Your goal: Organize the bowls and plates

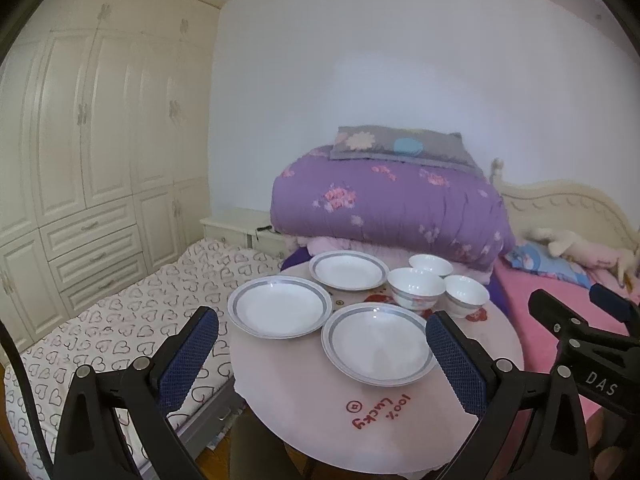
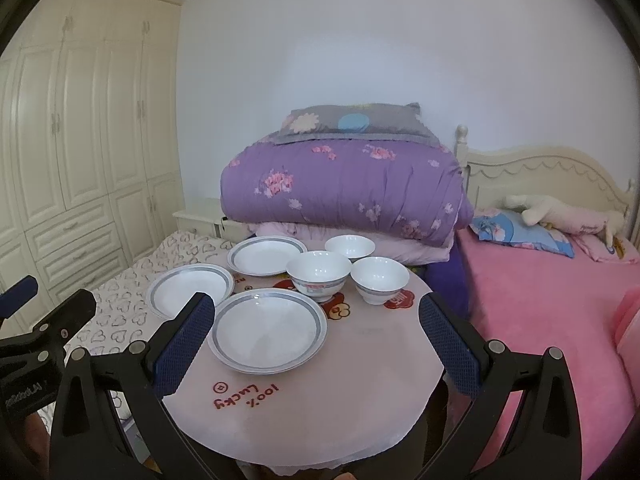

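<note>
Plates and bowls lie spread on a small round bench with a pale pink cover, ahead of two hand-held grippers that both hover over its near edge with their jaws wide open and nothing between them. In the left wrist view, the left gripper frames the nearest plate, which lies just ahead of and between its blue-padded fingers, not touching them. In the right wrist view, the right gripper has the same nearest plate just inside its left finger, with bare cover between its jaws on the right side. Beyond that plate, a second plate lies to the left and a third plate sits at the far side; all three are white with a grey rim band, and lie close together without stacking. To the right of the far plate stand three white bowls, upright and close together: a large bowl in the middle, a small bowl to its right, and a far bowl behind them. Red lettering is printed on the cover near the grippers. Behind the bench a folded purple quilt is piled on a bed with a pink sheet, and a cream wardrobe fills the left wall.
</note>
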### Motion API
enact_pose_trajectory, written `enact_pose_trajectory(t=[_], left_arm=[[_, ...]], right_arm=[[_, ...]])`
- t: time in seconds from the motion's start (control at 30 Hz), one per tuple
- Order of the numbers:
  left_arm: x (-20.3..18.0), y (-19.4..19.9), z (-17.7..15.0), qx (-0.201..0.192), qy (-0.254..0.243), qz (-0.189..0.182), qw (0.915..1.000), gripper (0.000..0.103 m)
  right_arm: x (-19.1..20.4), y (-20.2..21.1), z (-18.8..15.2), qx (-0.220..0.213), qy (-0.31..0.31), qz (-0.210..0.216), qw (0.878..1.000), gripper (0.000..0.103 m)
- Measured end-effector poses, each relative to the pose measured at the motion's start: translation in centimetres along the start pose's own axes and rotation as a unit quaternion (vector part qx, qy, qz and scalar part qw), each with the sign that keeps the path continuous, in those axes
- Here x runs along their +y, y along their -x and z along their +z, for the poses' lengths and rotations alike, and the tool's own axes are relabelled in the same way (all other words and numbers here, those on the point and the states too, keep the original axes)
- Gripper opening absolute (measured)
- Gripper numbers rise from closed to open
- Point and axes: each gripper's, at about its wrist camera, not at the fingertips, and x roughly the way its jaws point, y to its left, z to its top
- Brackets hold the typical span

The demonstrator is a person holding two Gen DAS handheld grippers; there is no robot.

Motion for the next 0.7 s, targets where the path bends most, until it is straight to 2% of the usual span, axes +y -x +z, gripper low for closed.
enact_pose_trajectory(t=[0.2,0.37,0.43,0.53,0.7], left_arm=[[0.7,-4.0,0.7,0.028,0.006,-0.001,0.9996,0.102],[1.7,-8.9,0.8,0.07,0.024,0.005,0.9973,0.102],[2.3,-10.7,0.8,0.086,0.03,0.01,0.9958,0.102],[3.1,-13.5,0.9,0.114,0.039,0.014,0.9926,0.102],[3.7,-18.2,1.1,0.158,0.057,0.001,0.9858,0.102]], right_arm=[[-0.3,-3.1,-0.1,0.022,0.004,0.01,1.0,0.103],[-0.5,-7.6,-0.5,0.06,0.007,0.045,0.997,0.103],[-0.6,-9.7,-0.8,0.082,0.007,0.061,0.995,0.103],[-0.6,-12.0,-1.2,0.102,0.012,0.063,0.993,0.103],[-1.0,-16.4,-1.8,0.147,0.018,0.075,0.986,0.103]])
